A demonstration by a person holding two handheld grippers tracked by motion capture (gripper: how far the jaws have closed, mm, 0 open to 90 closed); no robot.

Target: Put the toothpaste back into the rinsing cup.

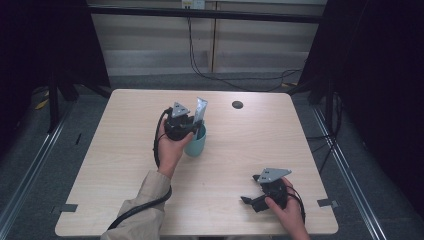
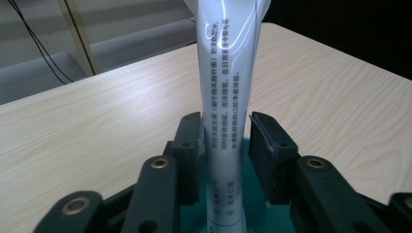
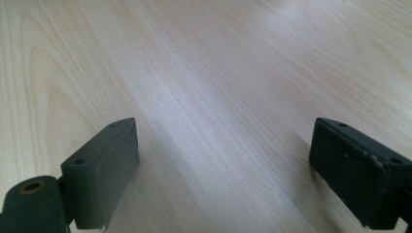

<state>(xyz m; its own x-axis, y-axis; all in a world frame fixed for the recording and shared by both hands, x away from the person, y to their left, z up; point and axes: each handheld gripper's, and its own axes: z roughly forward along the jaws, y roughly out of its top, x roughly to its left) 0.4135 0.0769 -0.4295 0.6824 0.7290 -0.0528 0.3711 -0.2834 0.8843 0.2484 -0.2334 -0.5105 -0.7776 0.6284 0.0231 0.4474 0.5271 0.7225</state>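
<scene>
On our pale wooden table (image 1: pixel 125 165) a white tube (image 2: pixel 228 97) stands in the teal cup (image 1: pixel 196 142) — our left gripper (image 2: pixel 226 141) brackets it, jaws slack, one pad clear; our right gripper (image 3: pixel 223 170) gapes empty.

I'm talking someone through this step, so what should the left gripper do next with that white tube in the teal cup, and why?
Probably open a little wider, then lift the left gripper straight up and away. The white printed plastic tube already stands in the teal cup, and a gap shows beside one pad, so the grip looks released. The right gripper rests open over bare table.
</scene>
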